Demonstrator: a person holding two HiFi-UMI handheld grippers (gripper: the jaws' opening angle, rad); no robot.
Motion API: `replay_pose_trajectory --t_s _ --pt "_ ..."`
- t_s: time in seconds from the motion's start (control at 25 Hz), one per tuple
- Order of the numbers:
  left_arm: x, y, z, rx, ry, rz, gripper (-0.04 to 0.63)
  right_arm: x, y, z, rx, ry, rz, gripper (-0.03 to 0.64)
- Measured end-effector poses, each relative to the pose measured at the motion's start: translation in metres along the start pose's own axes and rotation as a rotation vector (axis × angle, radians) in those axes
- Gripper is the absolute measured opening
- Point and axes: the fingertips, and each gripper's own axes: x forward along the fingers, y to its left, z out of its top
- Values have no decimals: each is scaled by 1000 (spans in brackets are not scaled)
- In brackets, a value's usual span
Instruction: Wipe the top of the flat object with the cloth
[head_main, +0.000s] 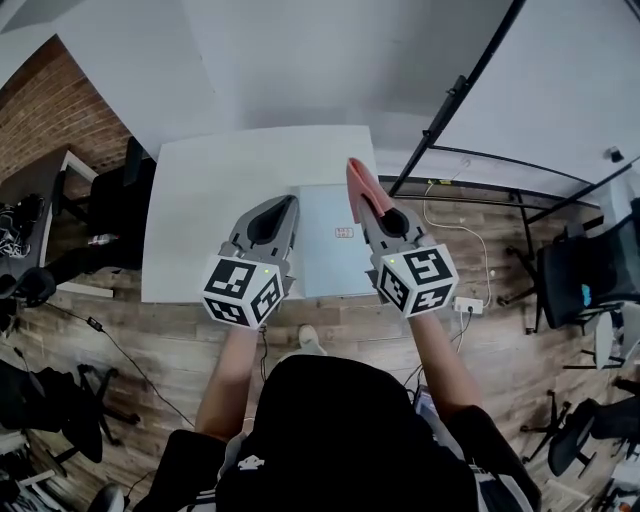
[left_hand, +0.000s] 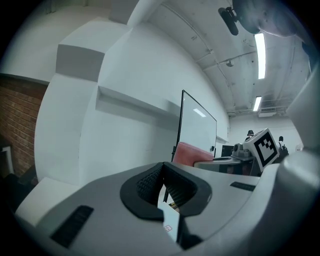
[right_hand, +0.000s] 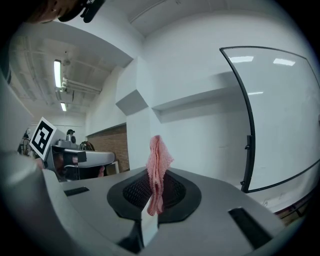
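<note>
A pale grey flat object (head_main: 335, 262) with a small red label lies on the right part of the white table (head_main: 215, 190). My right gripper (head_main: 368, 212) hovers over its right edge, shut on a pink cloth (head_main: 360, 185) that stands up past the fingertips. In the right gripper view the cloth (right_hand: 157, 165) is pinched between the jaws of that gripper (right_hand: 155, 192). My left gripper (head_main: 288, 205) is held over the object's left edge, shut with nothing in it. In the left gripper view its pads (left_hand: 150, 182) meet, and the cloth (left_hand: 192, 152) shows to the right.
A whiteboard on a black wheeled stand (head_main: 470, 90) is just right of the table. A black chair (head_main: 125, 195) sits at the table's left side. A white power strip (head_main: 467, 305) lies on the wooden floor, and more chairs (head_main: 590, 275) stand at far right.
</note>
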Motion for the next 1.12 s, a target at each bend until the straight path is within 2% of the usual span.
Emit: replay_pose_trajectory --t_s 0.28,0.6,0.88,1.12 --pt "20 24 -4 -25 9 -65 11 26 -3 1 -4 7 -54 44" --pt "35 26 -15 -53 22 -106 11 28 -16 -3 -5 22 -90 44" --pt "47 11 -28 -60 48 -117 11 19 -35 -17 18 38 -92 44" --pt "56 14 -47 -67 72 -91 11 21 -45 -28 24 73 -74 43"
